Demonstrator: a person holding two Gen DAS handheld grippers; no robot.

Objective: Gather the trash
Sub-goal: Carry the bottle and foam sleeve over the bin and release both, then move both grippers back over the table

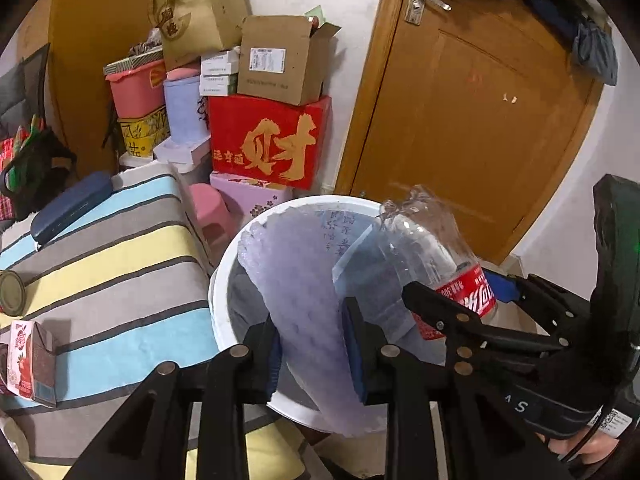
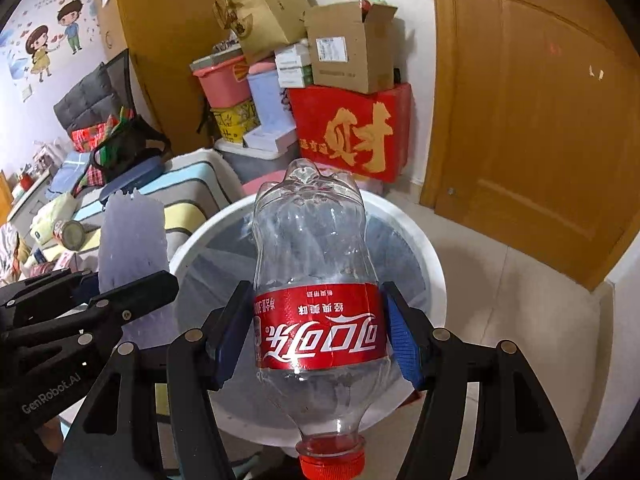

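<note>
A white round bin (image 1: 224, 264) (image 2: 436, 264) stands on the floor under both grippers. My left gripper (image 1: 314, 320) (image 2: 128, 280) is shut on a pale purple curled sheet (image 1: 292, 264) (image 2: 132, 236), which stands up over the bin's left side. Its blue pads (image 1: 356, 352) sit on either side of the sheet. My right gripper (image 2: 318, 300) (image 1: 464, 292) is shut on an empty clear cola bottle (image 2: 312, 240) (image 1: 420, 248) at its red label. The bottle's base points away over the bin and its red cap is toward the camera.
A striped cloth surface (image 1: 112, 264) lies left of the bin, with a tin can (image 1: 12, 292), a drink carton (image 1: 30, 360) and a dark blue case (image 1: 72, 208) on it. Stacked boxes (image 1: 268, 140) and a pink stool (image 1: 212, 208) stand behind. A wooden door (image 1: 480, 120) is on the right.
</note>
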